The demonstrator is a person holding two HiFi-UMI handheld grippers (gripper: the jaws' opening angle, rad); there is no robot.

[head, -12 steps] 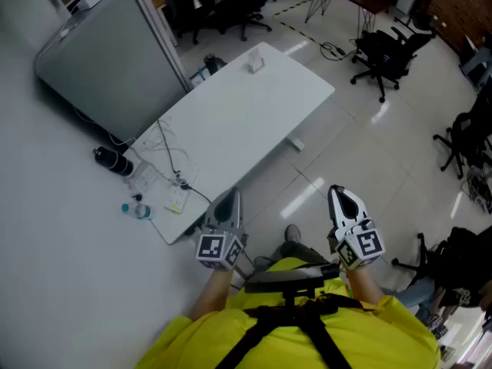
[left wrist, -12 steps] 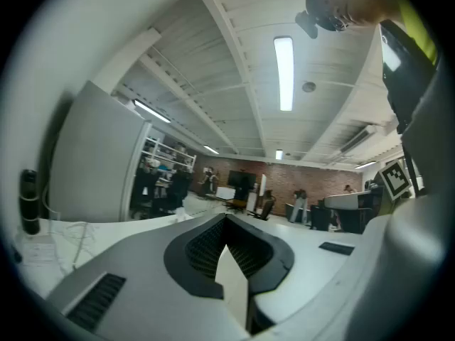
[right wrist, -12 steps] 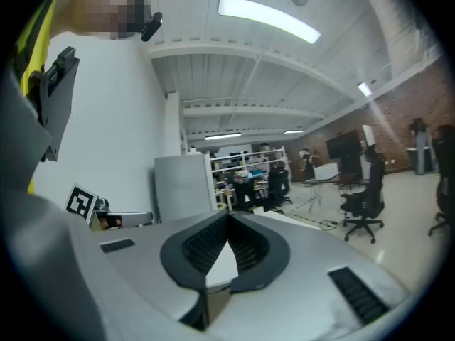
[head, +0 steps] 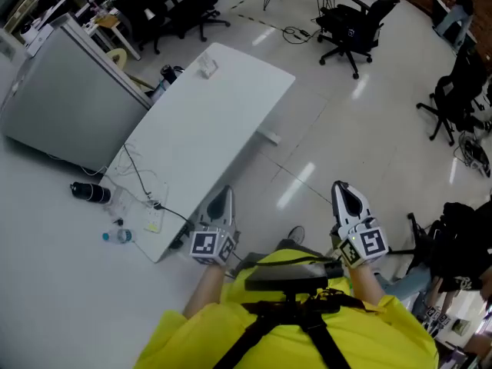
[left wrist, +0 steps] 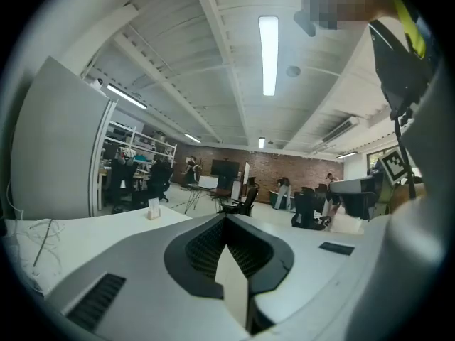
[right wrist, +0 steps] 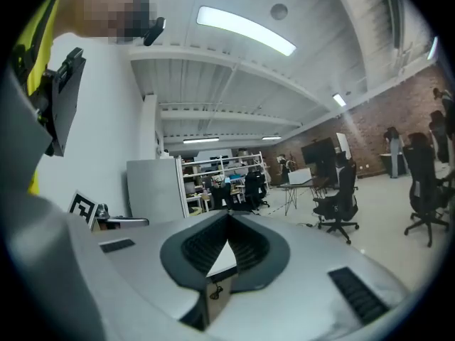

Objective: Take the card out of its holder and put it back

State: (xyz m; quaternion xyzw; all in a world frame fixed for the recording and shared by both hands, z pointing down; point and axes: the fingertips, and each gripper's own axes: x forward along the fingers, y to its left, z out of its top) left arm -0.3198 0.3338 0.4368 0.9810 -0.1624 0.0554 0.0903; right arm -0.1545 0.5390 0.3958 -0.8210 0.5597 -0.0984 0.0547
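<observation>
A small card in its holder (head: 207,68) stands at the far end of a long white table (head: 200,144); in the left gripper view the holder (left wrist: 153,210) is a tiny upright shape far off. My left gripper (head: 221,198) hangs near the table's near corner, close to the person's chest, jaws shut with nothing between them (left wrist: 226,224). My right gripper (head: 343,192) is held over the floor to the right of the table, also shut and empty (right wrist: 227,222). Both are far from the card.
A grey partition (head: 61,106) stands left of the table. On the floor by the near corner lie a black bottle (head: 90,193), a water bottle (head: 119,237) and a power strip (head: 154,221) with cables. Black office chairs (head: 350,25) stand beyond and at right (head: 453,98).
The head view has shifted, so the table and partition sit further left and up in frame. Both grippers keep about the same place and stay shut.
</observation>
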